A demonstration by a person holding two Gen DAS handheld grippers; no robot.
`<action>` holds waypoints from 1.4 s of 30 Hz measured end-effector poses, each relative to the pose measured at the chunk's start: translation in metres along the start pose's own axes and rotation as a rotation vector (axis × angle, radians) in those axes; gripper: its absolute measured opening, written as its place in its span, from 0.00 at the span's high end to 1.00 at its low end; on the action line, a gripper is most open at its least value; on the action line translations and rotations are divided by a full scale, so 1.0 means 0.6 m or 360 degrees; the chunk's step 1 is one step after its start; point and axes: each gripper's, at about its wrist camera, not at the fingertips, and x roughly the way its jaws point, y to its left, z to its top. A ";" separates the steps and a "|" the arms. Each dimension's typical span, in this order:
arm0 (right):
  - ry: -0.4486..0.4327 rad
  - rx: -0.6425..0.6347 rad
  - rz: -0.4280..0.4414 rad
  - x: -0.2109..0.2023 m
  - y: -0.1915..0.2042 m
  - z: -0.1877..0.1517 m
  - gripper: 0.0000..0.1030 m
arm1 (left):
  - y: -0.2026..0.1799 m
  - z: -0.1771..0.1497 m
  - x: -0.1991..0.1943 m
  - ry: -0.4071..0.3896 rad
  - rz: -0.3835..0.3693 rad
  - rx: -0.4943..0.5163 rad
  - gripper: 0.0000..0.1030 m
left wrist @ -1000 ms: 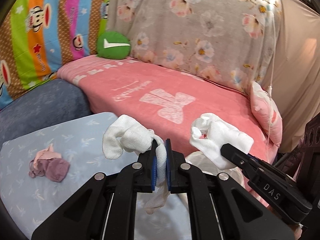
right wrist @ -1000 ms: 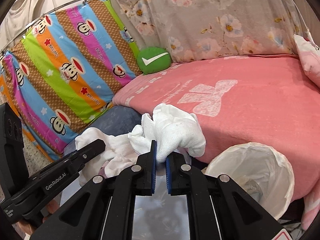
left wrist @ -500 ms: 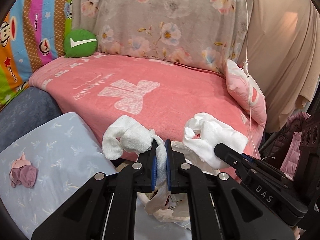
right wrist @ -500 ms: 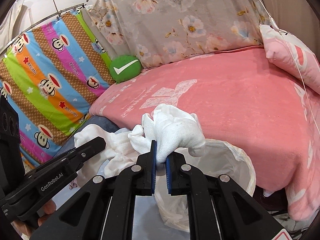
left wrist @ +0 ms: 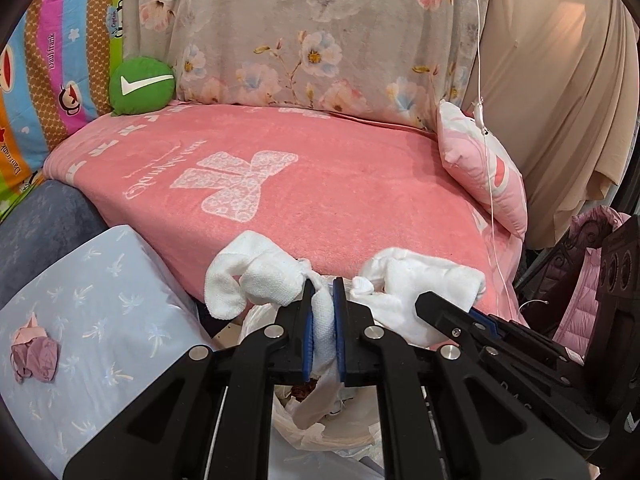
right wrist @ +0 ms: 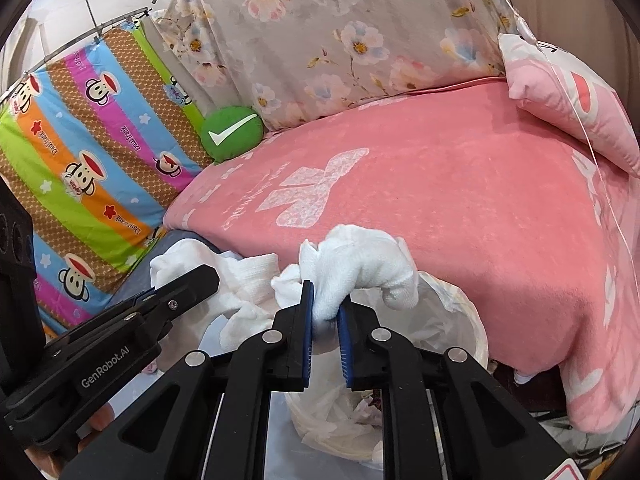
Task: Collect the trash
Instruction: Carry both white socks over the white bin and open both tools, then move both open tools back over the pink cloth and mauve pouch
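While both white tissue wads hang over the lined bin [right wrist: 460, 320], neither has dropped; the left gripper [left wrist: 320, 320] and right gripper [right wrist: 325, 320] are opening, each wad [left wrist: 256, 276] [right wrist: 360, 268] between its pads; a pink scrap [left wrist: 34, 354] remains on the blue sheet.

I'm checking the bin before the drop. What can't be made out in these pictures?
- Left wrist view: trash bin mostly hidden behind the left claw and its white tissue wad.
- Right wrist view: bin contents unclear behind the right claw.
- Purple scrap: too small to identify.
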 end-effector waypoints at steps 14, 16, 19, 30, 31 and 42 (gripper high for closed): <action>-0.0001 0.0020 -0.0020 0.002 -0.001 0.002 0.77 | 0.005 0.004 0.002 -0.0014 0.0018 -0.0039 0.70; -0.0012 0.0020 -0.0022 0.001 0.001 0.002 0.69 | 0.008 0.005 0.000 -0.0027 0.0025 -0.0045 0.56; -0.0015 0.0016 -0.0023 0.003 0.004 0.004 0.66 | 0.014 0.006 -0.003 -0.0042 0.0033 -0.0060 0.53; 0.0012 -0.0004 -0.0016 0.012 0.018 0.000 0.65 | 0.040 -0.002 -0.007 -0.0035 0.0051 -0.0120 0.53; 0.0016 -0.0008 -0.0013 0.013 0.019 0.000 0.65 | 0.042 -0.002 -0.008 -0.0036 0.0055 -0.0126 0.53; 0.0088 -0.0084 0.0047 0.041 0.077 -0.022 0.60 | 0.110 -0.025 -0.028 -0.0038 0.0138 -0.0249 0.53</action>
